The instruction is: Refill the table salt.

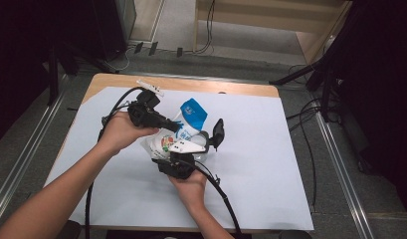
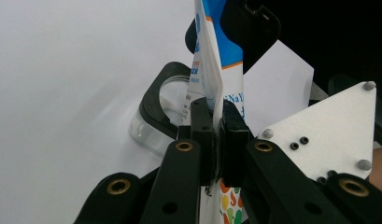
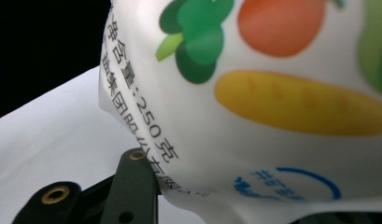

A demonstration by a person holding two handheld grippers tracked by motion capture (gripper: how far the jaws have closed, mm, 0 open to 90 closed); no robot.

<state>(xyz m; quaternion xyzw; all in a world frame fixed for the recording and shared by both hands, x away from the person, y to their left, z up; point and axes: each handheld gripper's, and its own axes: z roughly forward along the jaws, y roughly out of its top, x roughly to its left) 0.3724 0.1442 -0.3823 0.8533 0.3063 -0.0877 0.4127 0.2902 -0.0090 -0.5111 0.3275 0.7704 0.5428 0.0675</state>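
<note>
White sheeting covers a wooden table [image 1: 111,79] where a person works a snack pouch with two hand-held grippers.

Nearest the camera, the right hand [image 1: 190,185] comes in palm-up from the bottom edge, forearm angled inward, its right gripper [image 1: 201,147] pushed up against the pouch [image 1: 183,127]; whether those jaws clamp it cannot be told, though in the right gripper view one black jaw touches the bag's lower edge. Farther back, the left hand [image 1: 122,130] reaches in from the left, wrist bent, and the left gripper [image 2: 215,140] is clamped tight on the pouch's thin sealed edge. The pouch is held above the table's centre: glossy white film, soft and bulging, printed with vegetables, blue at its top. A clear, black-rimmed piece [image 2: 156,116] sits beyond.
</note>
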